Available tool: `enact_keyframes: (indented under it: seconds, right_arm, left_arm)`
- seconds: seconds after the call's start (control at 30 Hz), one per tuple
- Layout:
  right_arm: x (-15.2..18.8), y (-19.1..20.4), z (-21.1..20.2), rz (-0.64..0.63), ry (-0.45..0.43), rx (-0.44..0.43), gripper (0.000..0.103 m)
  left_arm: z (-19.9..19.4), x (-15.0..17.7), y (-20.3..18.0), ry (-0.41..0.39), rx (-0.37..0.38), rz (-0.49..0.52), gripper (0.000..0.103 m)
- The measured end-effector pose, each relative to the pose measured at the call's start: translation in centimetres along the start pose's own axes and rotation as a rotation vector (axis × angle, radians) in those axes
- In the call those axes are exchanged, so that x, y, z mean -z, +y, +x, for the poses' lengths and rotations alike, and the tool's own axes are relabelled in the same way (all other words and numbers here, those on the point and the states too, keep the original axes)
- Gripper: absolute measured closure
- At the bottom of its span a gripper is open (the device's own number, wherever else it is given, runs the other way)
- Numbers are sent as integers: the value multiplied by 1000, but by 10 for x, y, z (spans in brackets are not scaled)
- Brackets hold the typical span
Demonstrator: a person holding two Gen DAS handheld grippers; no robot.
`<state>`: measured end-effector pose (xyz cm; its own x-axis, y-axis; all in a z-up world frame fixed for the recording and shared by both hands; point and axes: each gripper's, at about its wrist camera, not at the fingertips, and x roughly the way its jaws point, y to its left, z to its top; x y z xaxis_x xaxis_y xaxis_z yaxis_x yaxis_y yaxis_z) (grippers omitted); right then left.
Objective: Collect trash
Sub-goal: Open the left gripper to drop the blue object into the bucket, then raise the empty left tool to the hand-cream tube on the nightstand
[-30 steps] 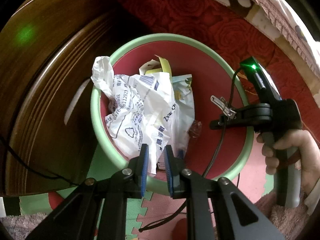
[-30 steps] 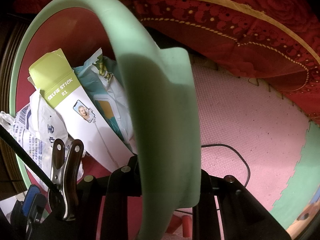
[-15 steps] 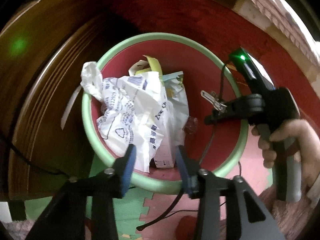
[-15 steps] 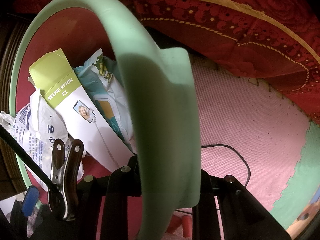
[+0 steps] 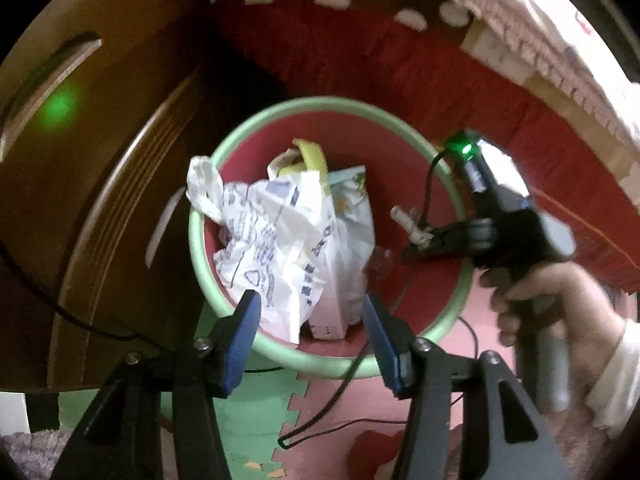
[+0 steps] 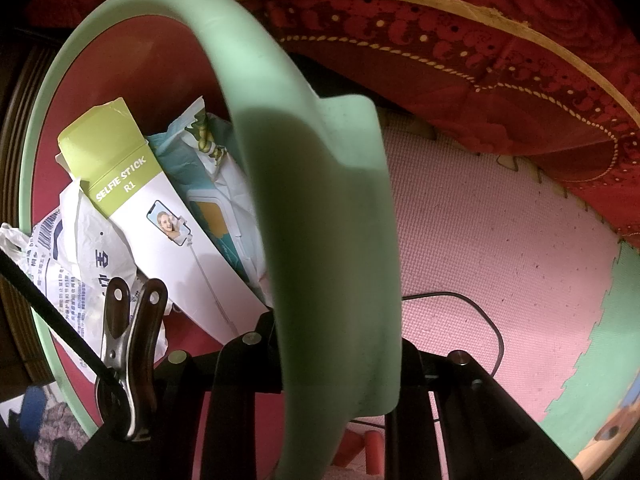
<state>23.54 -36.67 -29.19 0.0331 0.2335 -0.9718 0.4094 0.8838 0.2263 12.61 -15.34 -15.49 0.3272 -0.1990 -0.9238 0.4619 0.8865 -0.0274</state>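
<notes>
A red bin with a pale green rim [image 5: 332, 102] stands on the floor and holds trash. In it lie a crumpled white printed bag [image 5: 272, 240], a selfie stick box [image 6: 160, 216] with a yellow-green top, and a teal wipes pack [image 6: 216, 184]. My left gripper [image 5: 310, 308] hovers above the bin's near edge. Its jaws are opening and nothing is between the blue pads. To the right, a hand holds my right gripper [image 5: 452, 236], which is shut on the bin's rim [image 6: 332, 200]. The right gripper [image 6: 340, 344] has its fingertips hidden behind that rim.
Dark wooden furniture [image 5: 80, 160] stands close on the left. A red rose-patterned bedcover [image 6: 480, 60] hangs behind the bin. Pink foam mat [image 6: 500, 240] and green pieces [image 5: 256, 412] cover the floor. A black cable [image 5: 320, 416] trails there, held by a metal clip [image 6: 128, 352].
My left gripper's jaws have spread apart, letting go of the white bag, and the gripper has risen away from the bin. The right gripper and the rim have not moved.
</notes>
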Motion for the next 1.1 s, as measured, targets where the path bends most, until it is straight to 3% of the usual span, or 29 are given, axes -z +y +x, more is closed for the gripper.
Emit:
enact_keyframes:
  seconds: [0.27,0.47,0.73,1.1]
  right_arm:
    - [0,0,0,0,1,0,81]
    - [0,0,0,-2,1,1,81]
    - [1,1,0,-5,1,2,81]
    - [1,1,0,-6,1,3,81]
  left_arm:
    - [-56,-16,-13,-115,25,4,47]
    - [-97,-28,-14,-201,-44,-30,47]
    - [-141,-36,0,-261,-75,-103,47]
    - [-209,-41,34,-351,-219,-201,47]
